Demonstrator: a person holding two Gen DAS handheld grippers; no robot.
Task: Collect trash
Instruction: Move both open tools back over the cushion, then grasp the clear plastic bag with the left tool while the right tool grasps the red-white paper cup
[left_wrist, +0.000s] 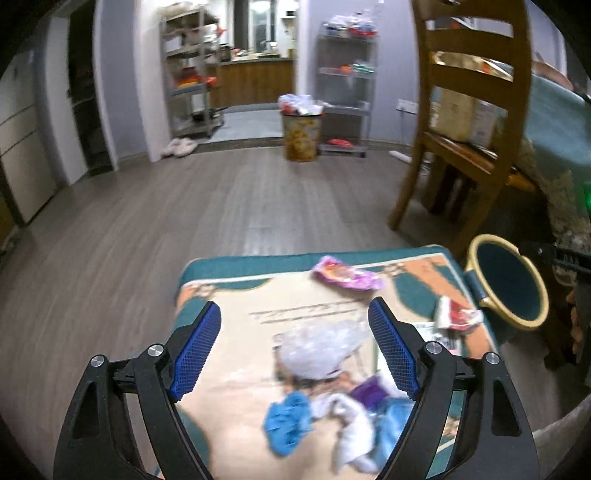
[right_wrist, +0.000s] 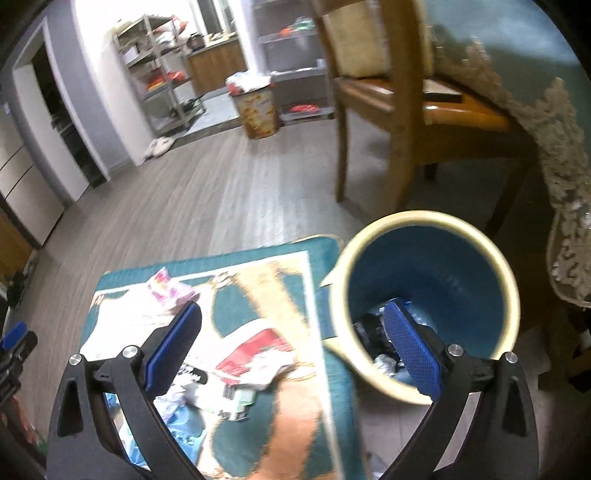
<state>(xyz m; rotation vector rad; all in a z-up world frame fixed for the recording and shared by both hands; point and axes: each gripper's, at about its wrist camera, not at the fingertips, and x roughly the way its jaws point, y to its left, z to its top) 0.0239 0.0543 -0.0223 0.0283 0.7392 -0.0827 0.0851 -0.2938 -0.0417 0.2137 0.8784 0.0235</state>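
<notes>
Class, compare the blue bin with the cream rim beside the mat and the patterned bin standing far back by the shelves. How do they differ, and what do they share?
The blue bin stands right beside the mat; the patterned bin stands far across the floor by the metal shelves. The blue bin holds only a little trash at its bottom; the patterned bin is heaped above its rim. The blue bin is plain inside with a cream rim; the other has an orange mottled print. Both stand upright, open-topped and hold trash.

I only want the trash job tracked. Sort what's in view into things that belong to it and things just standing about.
Belongs to the job:
- teal bin, some trash already inside
- pink wrapper
- red-and-white wrapper
- clear crumpled plastic
- blue and white scraps
- left claw and right claw, both open and empty

Just standing about:
- wooden chair
- patterned mat
- full bin across the room
- metal shelves
</notes>
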